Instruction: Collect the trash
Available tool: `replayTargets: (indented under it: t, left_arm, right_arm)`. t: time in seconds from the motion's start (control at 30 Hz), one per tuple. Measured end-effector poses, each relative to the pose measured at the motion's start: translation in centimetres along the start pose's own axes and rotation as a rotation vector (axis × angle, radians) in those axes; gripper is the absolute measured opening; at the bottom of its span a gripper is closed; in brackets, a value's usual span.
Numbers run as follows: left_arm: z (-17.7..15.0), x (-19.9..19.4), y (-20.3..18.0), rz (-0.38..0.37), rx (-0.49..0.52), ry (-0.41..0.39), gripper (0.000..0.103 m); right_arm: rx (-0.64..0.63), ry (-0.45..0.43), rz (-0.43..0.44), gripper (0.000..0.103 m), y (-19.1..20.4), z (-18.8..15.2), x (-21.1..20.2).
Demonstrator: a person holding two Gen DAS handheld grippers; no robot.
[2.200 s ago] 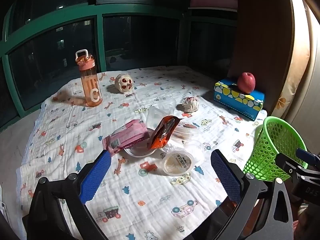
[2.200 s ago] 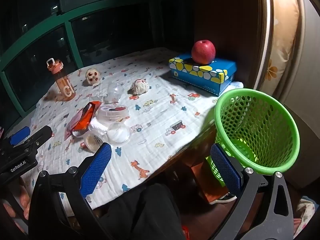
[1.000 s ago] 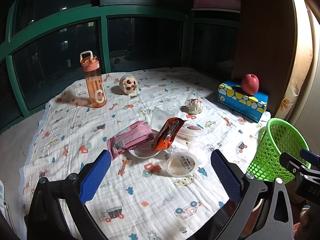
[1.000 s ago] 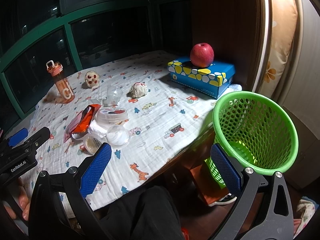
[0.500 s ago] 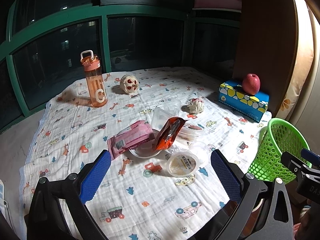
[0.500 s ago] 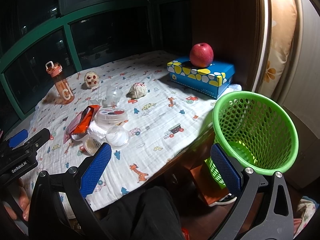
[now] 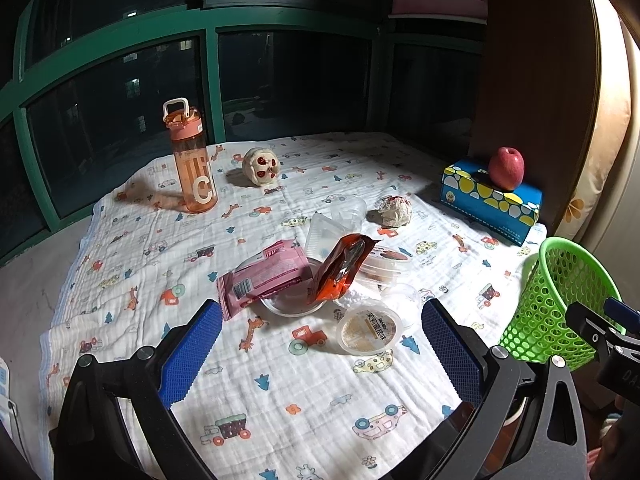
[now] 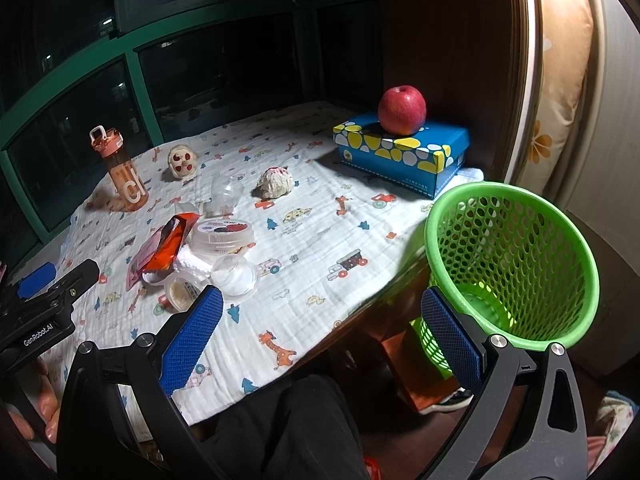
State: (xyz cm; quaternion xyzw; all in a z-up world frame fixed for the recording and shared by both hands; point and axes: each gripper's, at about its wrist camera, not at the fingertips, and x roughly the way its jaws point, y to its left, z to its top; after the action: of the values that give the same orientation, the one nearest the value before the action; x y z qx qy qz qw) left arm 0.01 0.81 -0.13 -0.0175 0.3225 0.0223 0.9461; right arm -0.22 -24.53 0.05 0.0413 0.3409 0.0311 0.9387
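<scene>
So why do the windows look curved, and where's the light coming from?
Left wrist view: fisheye lens bends the window frame; the bottle throws its shadow leftward, so light comes from the right. Right wrist view: same bending, dark corners, and the apple shows glare.

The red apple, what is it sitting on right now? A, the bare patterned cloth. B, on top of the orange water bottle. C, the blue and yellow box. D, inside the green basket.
C: the red apple rests on top of the blue and yellow box at the far right of the cloth, apart from the green basket.
</scene>
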Motion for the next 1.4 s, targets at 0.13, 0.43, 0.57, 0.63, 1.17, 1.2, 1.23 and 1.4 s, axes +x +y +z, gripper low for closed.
replayTargets:
  t: [0.13, 0.43, 0.57, 0.63, 1.17, 1.2, 1.23, 1.4]
  left_arm:
    - [0.1, 0.3, 0.0, 0.005, -0.002, 0.007, 0.097]
    - [0.5, 1.0, 0.9, 0.017, -0.015, 0.017, 0.097]
    - [0.8, 1.4, 1.4, 0.027, -0.022, 0.019, 0.097]
    - [1.0, 1.6, 1.8, 0.035, -0.026, 0.021, 0.097]
    - [2.1, 2.9, 7.1, 0.132, -0.105, 0.03, 0.097]
    - [2.1, 2.9, 7.5, 0.137, -0.109, 0.031, 0.097]
    - [2.1, 3.0, 7.8, 0.144, -0.113, 0.032, 0.097]
    - [2.0, 3.3, 9.6, 0.165, -0.147, 0.039, 0.097]
  right_arm:
    - [-0.003, 0.001, 0.004, 0.098, 0.1, 0.2, 0.2]
    - [-0.02, 0.004, 0.024, 0.098, 0.9, 0.6, 1.3]
    - [-0.032, 0.01, 0.042, 0.098, 1.5, 0.8, 2.1]
    - [-0.039, 0.014, 0.05, 0.098, 1.8, 0.9, 2.5]
    - [-0.143, 0.058, 0.155, 0.098, 5.8, 1.9, 6.5]
    - [-0.153, 0.065, 0.163, 0.098, 6.3, 1.7, 6.8]
    - [-0.157, 0.071, 0.168, 0.098, 6.7, 1.7, 7.1]
    - [-0.182, 0.103, 0.197, 0.097, 9.3, 0.6, 8.8]
